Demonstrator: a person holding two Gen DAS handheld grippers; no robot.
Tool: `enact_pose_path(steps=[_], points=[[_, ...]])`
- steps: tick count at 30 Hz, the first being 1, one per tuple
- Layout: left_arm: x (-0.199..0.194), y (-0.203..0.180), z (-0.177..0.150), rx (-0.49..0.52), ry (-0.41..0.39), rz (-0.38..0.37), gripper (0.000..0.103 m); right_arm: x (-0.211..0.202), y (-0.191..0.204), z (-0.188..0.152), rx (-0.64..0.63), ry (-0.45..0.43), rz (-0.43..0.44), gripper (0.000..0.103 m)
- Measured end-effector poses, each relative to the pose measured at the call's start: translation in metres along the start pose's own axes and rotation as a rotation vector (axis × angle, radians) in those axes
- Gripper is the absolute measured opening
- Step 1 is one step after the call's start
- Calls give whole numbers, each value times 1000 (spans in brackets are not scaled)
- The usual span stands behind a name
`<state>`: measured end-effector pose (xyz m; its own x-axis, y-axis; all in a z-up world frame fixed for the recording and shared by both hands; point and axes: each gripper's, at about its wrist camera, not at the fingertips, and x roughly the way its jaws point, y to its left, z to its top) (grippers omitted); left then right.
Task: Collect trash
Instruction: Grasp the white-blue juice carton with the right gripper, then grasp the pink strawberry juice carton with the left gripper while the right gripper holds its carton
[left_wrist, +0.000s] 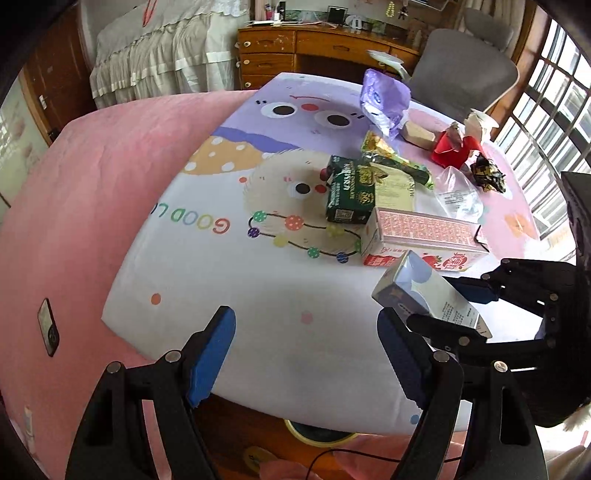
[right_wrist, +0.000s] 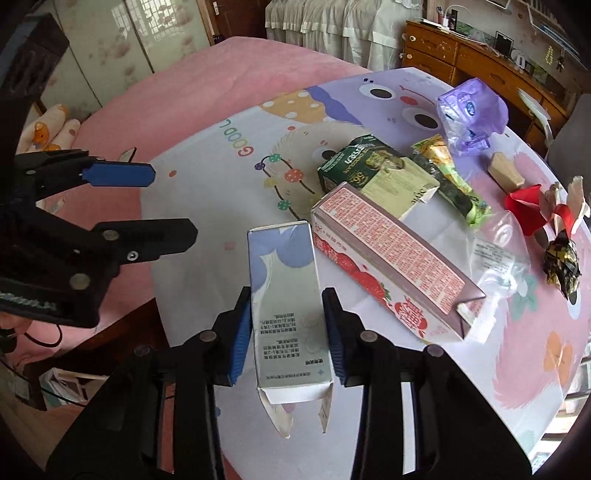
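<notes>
My right gripper (right_wrist: 288, 332) is shut on a silver-blue carton (right_wrist: 284, 295) and holds it above the near edge of the table; the carton's torn flaps point toward the camera. In the left wrist view the same carton (left_wrist: 424, 291) sits tilted in the right gripper (left_wrist: 456, 308). My left gripper (left_wrist: 306, 354) stands open and empty over the cartoon tablecloth (left_wrist: 258, 295), left of the carton. More trash lies beyond: a pink strawberry carton (left_wrist: 421, 236), a green chocolate box (left_wrist: 349, 195), a purple bag (left_wrist: 384, 99), red paper (left_wrist: 454, 151) and a clear plastic bag (left_wrist: 458, 195).
A green snack wrapper (right_wrist: 450, 177), a tan block (right_wrist: 504, 173) and a black-gold wrapper (right_wrist: 561, 262) also lie on the table. A pink bed (left_wrist: 92, 184) is on the left, a grey chair (left_wrist: 461, 66) behind. A round yellow-rimmed container (left_wrist: 321, 437) shows under the table's near edge.
</notes>
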<state>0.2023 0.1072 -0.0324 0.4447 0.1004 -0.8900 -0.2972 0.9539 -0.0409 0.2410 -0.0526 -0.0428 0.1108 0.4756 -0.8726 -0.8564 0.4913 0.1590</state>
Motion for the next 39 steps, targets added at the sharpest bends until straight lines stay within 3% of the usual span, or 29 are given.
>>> enact_pose_path(steps=[6,13,20,29,32,34,37,39], points=[[4,-40,32,188,-24,-45,81,-51,-44,-14,224,-107,-5,33],[32,-106,66,518,-35,-60,81,-83,-93,-32,427,-204,-115,33],[69,-146,91,734,62,-135,81,-85,-127,-63,576,-190,-132,33],[101,-188,91,941,187,-194,81,-82,-139,-84,643,-170,-125,33],[111,-199,87,983,243,-216,71,-79,-139,-89,656,-164,-120,33],[117,-204,85,997,279,-218,58,-77,-137,-92,662,-160,-114,33],[118,-208,83,987,282,-235,48,-74,-133,-93,666,-151,-112,33],[117,-210,81,967,266,-219,47,-73,-129,-94,671,-149,-111,33]])
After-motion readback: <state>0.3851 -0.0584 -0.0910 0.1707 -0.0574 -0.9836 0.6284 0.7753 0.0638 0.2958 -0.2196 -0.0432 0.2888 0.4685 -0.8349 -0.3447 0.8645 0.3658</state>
